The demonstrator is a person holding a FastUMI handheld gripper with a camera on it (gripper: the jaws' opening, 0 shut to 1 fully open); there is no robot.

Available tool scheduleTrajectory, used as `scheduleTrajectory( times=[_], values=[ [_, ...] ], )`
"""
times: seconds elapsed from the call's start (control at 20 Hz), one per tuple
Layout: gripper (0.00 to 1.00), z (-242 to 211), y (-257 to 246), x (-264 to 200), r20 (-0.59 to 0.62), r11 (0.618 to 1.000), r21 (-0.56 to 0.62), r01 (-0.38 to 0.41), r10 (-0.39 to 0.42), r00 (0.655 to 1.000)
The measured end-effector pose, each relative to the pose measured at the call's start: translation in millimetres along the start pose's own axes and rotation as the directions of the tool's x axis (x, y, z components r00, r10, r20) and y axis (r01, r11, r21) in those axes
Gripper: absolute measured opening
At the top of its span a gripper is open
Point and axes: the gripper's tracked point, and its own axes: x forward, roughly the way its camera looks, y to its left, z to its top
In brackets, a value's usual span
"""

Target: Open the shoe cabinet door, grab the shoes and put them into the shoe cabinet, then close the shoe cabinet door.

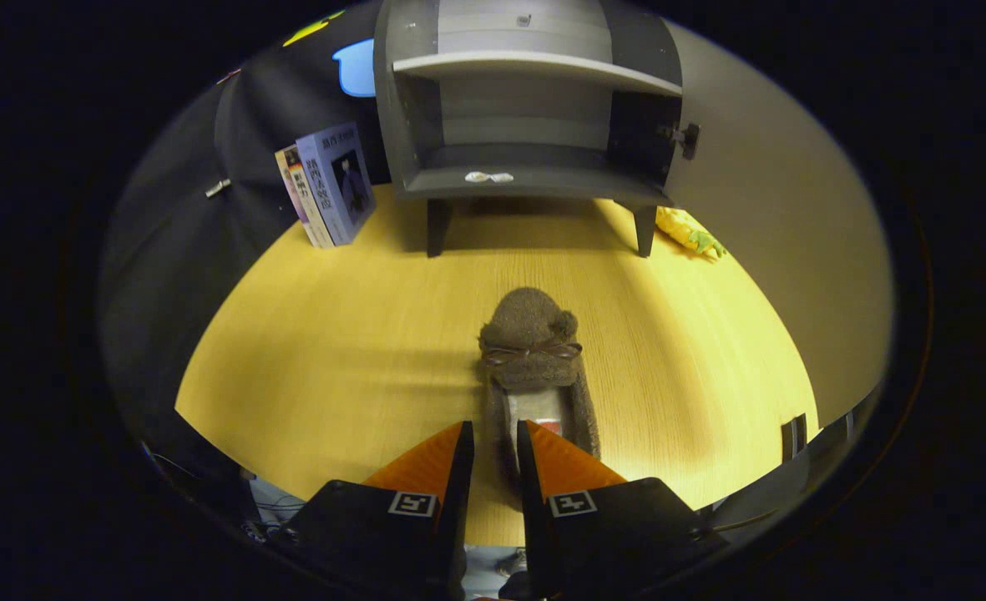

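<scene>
On the wood-grain table, claw pinching fuzzy brown slipper's heel wall, open grey cabinet beyond.

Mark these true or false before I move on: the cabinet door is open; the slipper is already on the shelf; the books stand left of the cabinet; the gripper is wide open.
1. The cabinet door is open. True.
2. The slipper is on the shelf. False: it lies on the table, heel end between the fingers.
3. The books stand left of the cabinet. True.
4. The gripper is wide open. False: its fingers stand close together about the slipper's heel rim.
</scene>
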Motion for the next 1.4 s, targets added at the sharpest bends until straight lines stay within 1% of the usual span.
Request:
scheduleTrajectory(
  times=[0.2, 0.35, 0.5, 0.6, 0.75, 0.8, 0.85, 1.0, 1.1, 1.15, 1.2, 1.25, 1.35, 1.4],
  values=[
    [0.34, -11.9, -0.9, 33.8, -0.045, 1.0, 0.02, -0.003, 0.004, 0.999],
    [0.35, 0.8, 2.9, 45.7, 0.014, 1.0, 0.005, -0.006, 0.006, 1.0],
    [0.34, 7.5, 2.2, 63.7, 0.033, 1.0, 0.006, -0.01, 0.01, 0.999],
    [0.34, 16.1, -0.4, 76.0, 0.062, 0.998, 0.059, -0.022, 0.019, 0.998],
    [0.34, 31.6, 0.1, 86.9, 0.116, 0.985, 0.156, -0.076, 0.059, 0.992],
    [0.34, 32.4, -1.3, 88.1, 0.129, 0.984, 0.16, -0.079, 0.058, 0.99],
    [0.37, 32.1, -1.4, 88.8, 0.141, 0.987, 0.143, -0.071, 0.05, 0.989],
    [0.32, 29.2, -2.3, 91.5, 0.158, 0.999, 0.035, 0.015, -0.02, 0.987],
    [0.2, 31.6, 1.0, 93.2, 0.162, 0.999, -0.015, 0.046, -0.043, 0.986],
    [0.13, 31.9, 0.1, 92.2, 0.158, 0.999, -0.018, 0.05, -0.047, 0.986],
    [0.09, 32.3, 0.3, 97.6, 0.154, 0.999, -0.003, 0.043, -0.042, 0.987],
    [0.05, 32.5, 0.4, 92.2, 0.153, 0.999, 0.022, 0.028, -0.031, 0.988],
    [0.05, 33.8, 0.9, 93.4, 0.149, 0.999, 0.041, 0.009, -0.015, 0.989],
    [0.05, 33.5, 0.8, 93.1, 0.144, 1.0, 0.021, 0.01, -0.013, 0.989]
  ],
)
